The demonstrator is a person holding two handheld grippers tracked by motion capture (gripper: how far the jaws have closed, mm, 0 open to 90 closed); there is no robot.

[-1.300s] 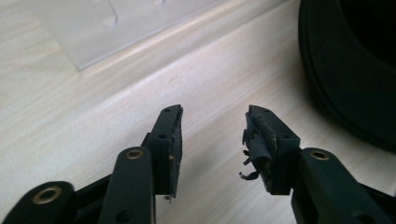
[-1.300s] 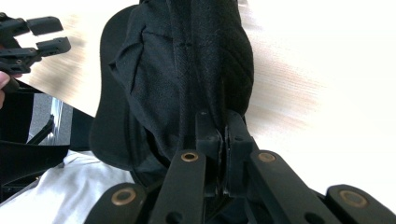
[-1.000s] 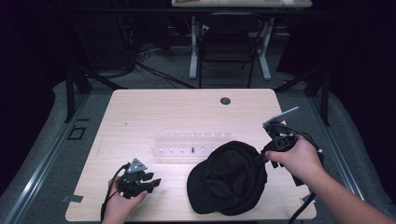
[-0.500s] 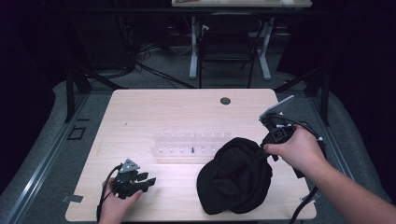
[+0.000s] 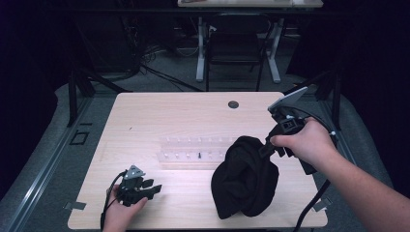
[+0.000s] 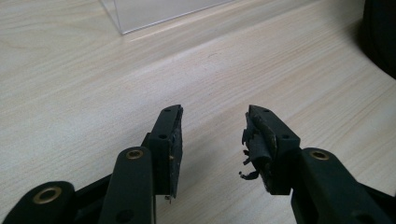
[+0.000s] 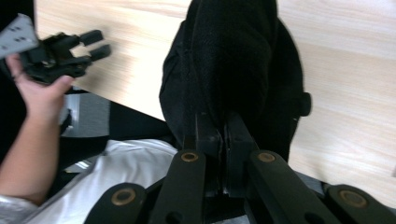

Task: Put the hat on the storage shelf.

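Observation:
A black cap hangs from my right gripper, which is shut on its edge and lifts it above the table's right side. In the right gripper view the cap droops below the closed jaws of my right gripper. My left gripper rests low at the front left of the table, held in a hand, jaws open with nothing between them. In the left gripper view the left gripper shows bare wood in the gap, and one pad has torn lining.
A clear plastic rack with small pegs lies across the table's middle, its corner ahead of the left gripper. A round cable grommet sits near the far edge. The wooden table is bare at its far left. A chair stands beyond.
My right gripper has risen and drawn toward the far right with the cap, which went from lying flat to hanging bunched. The left gripper has barely shifted.

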